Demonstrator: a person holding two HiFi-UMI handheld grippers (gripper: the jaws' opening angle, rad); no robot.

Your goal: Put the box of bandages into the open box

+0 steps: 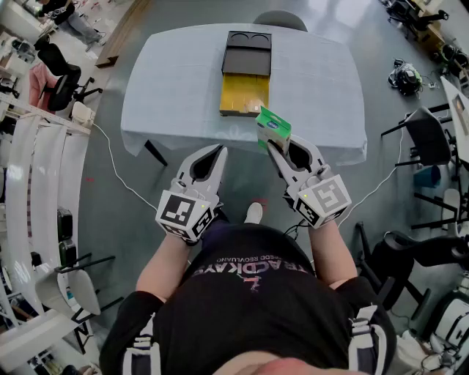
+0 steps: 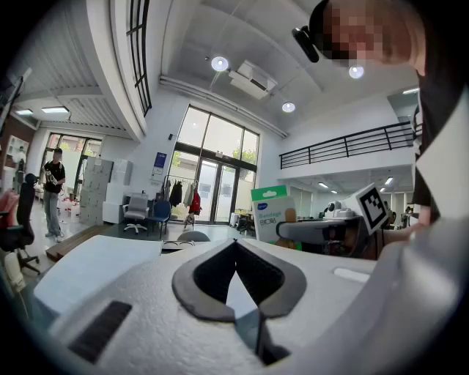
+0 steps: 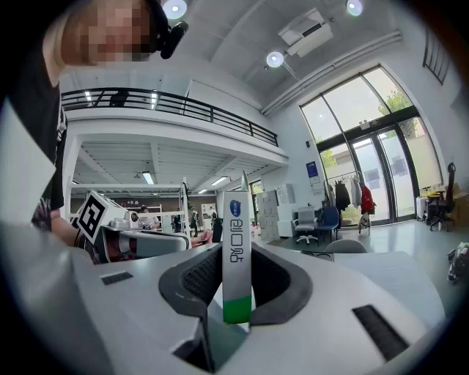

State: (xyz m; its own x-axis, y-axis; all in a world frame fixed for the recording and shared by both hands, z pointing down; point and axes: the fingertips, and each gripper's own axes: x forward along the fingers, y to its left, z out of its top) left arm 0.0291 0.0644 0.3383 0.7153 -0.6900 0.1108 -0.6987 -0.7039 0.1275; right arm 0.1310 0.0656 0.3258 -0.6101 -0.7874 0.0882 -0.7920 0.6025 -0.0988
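The green and white box of bandages (image 1: pixel 273 130) stands upright between the jaws of my right gripper (image 1: pixel 282 148), held in the air just off the table's near edge. In the right gripper view its narrow side (image 3: pixel 236 249) is clamped between the dark pads. The open box (image 1: pixel 245 94), with a yellow inside and a black lid folded back, lies on the table (image 1: pixel 168 88) beyond the bandages. My left gripper (image 1: pixel 218 152) hovers to the left, its tips together with nothing between them (image 2: pixel 234 243). It sees the bandage box (image 2: pixel 273 214) from the side.
The table carries a pale cloth and has a grey chair (image 1: pixel 280 17) at its far side. Office chairs (image 1: pixel 62 77) and cables (image 1: pixel 110 157) surround it on the grey floor. A person (image 2: pixel 53 190) stands far off in the hall.
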